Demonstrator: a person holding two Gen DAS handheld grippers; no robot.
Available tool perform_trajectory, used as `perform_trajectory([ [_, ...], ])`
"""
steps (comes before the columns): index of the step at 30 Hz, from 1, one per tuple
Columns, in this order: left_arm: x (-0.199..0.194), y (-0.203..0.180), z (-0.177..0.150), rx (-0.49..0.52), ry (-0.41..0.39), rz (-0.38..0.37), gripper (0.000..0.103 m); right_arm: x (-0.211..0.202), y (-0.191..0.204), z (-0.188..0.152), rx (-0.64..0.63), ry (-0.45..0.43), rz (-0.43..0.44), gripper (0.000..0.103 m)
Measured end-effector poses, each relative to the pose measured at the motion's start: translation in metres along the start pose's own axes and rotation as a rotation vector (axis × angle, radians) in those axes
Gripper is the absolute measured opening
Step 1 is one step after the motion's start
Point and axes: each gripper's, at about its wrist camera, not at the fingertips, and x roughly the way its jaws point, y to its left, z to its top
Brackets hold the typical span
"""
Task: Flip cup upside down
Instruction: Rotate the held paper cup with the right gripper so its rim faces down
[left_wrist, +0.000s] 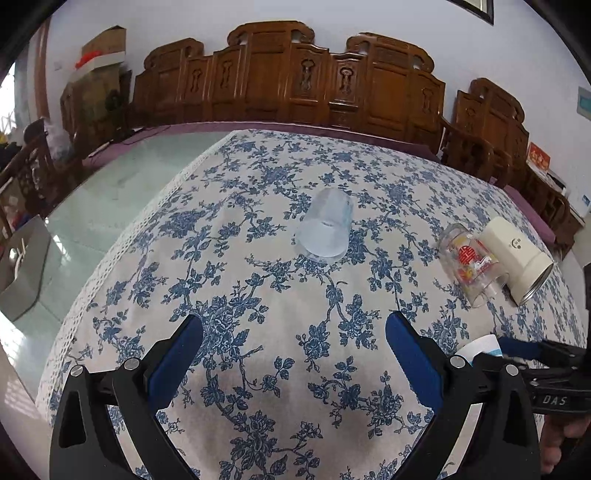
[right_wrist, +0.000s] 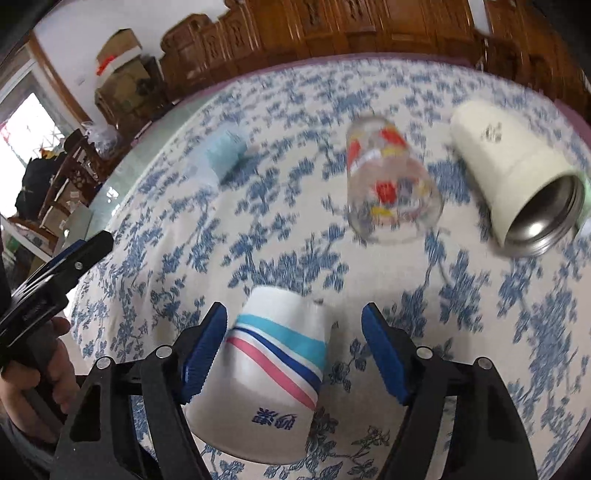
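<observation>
My right tool (right_wrist: 293, 349) is spread wide around the tilted paper cup (right_wrist: 273, 373), not clamped; left tool (left_wrist: 293, 356) open, empty. Cup could tip sideways, roll toward the glass (right_wrist: 391, 184).

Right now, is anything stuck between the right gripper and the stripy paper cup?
No. The striped paper cup sits upside down between the open fingers of the right gripper with nothing between them. The glass cup and the cream mug lie farther away.
</observation>
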Motion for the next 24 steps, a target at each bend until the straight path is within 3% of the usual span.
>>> perform_trajectory([
  [19,0.0,-0.006,0.0,0.011,0.012,-0.029,0.095,0.024,-0.015,0.02,0.193,0.193,0.108,0.074],
  [24,0.001,-0.008,-0.001,0.025,0.012,-0.02,0.095,0.024,-0.018,0.021,0.206,0.214,0.114,0.058],
])
